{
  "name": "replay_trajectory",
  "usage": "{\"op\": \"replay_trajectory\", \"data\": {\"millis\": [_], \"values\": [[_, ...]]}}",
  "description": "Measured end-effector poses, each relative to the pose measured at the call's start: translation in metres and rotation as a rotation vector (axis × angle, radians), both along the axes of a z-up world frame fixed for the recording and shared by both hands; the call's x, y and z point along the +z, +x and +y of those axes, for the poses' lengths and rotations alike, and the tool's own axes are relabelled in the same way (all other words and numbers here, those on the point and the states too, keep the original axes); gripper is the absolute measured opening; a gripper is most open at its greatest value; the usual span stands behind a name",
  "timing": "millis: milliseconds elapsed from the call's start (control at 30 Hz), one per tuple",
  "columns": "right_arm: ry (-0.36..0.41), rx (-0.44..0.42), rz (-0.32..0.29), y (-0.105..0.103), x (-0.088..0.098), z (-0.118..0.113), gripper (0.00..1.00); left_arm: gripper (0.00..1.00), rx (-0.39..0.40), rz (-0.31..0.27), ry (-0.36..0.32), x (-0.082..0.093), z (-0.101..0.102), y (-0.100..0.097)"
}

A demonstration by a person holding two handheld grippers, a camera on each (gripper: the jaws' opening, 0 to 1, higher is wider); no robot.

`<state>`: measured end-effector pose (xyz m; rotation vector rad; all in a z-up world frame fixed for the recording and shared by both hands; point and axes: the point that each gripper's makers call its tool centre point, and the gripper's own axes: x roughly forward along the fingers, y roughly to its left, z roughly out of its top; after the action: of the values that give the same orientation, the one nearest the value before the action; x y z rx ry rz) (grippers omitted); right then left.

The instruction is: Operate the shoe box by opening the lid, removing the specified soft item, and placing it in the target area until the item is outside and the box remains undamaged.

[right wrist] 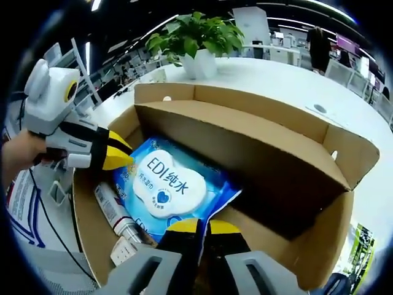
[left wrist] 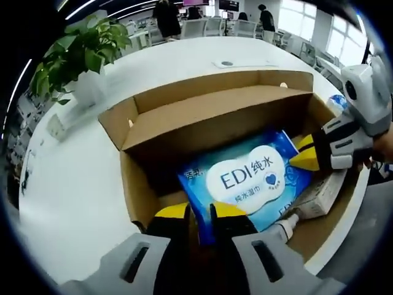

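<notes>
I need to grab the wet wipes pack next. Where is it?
The blue wet wipes pack lies inside the open cardboard box, beside a tube, with both grippers at its edges.

A leafy green potted plant (right wrist: pixel 199 38) in a white pot stands on the white desk (left wrist: pixel 80 184), near its edge. In the box lie a white tube (right wrist: pixel 115 212) and a small white carton (left wrist: pixel 319 195). Farther off are office chairs (left wrist: pixel 206 26) and bright windows (left wrist: pixel 344 43), and people (left wrist: pixel 166 17) stand at the back.
</notes>
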<state>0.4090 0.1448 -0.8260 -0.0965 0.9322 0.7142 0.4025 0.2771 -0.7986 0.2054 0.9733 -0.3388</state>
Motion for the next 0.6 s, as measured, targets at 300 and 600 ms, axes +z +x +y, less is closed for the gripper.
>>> {"op": "replay_trajectory", "data": {"millis": [300, 600], "values": [[0.0, -0.004, 0.0, 0.0, -0.001, 0.0, 0.0, 0.14, -0.01, 0.051, 0.002, -0.014, -0.005, -0.004], [0.031, -0.036, 0.02, -0.001, 0.0, 0.001, 0.0, 0.06, -0.015, 0.033, -0.006, -0.015, -0.003, -0.001]]}}
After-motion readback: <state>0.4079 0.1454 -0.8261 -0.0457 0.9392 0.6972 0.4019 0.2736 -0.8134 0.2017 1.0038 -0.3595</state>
